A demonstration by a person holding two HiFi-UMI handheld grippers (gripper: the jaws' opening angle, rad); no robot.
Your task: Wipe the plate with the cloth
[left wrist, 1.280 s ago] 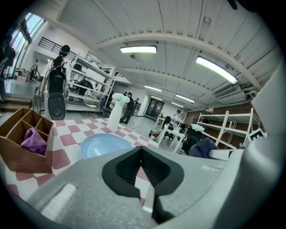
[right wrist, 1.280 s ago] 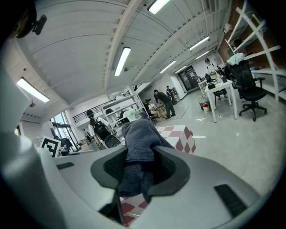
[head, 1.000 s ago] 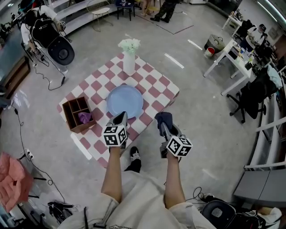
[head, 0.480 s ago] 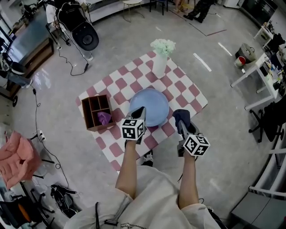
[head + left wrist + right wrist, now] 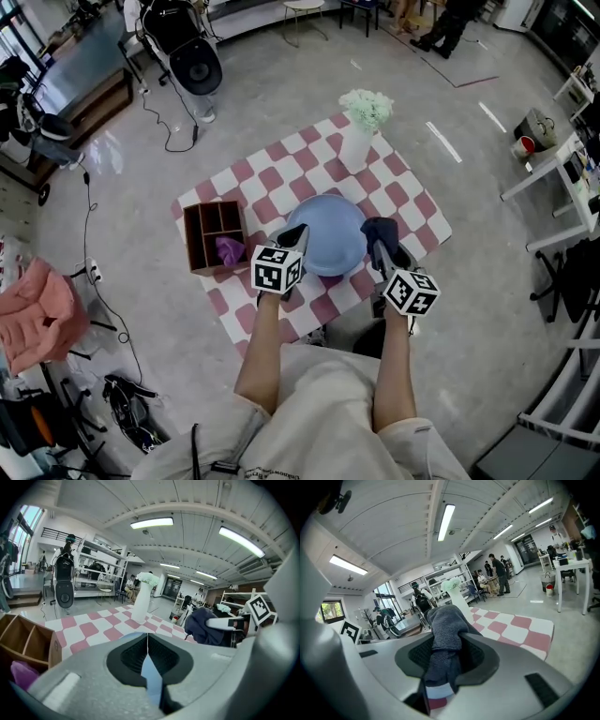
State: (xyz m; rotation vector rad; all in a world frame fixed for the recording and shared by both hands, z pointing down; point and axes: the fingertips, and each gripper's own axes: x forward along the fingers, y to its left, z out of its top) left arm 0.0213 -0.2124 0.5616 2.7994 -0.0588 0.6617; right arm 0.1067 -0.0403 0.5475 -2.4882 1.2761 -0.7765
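Dark cloth (image 5: 443, 620) clamped in right gripper (image 5: 380, 246) hovers at the plate (image 5: 330, 246) — left gripper (image 5: 297, 234) clenched empty — next, press and sweep.

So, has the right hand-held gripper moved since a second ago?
Yes. The right hand-held gripper carried the cloth from the edge of the table to the right rim of the plate.
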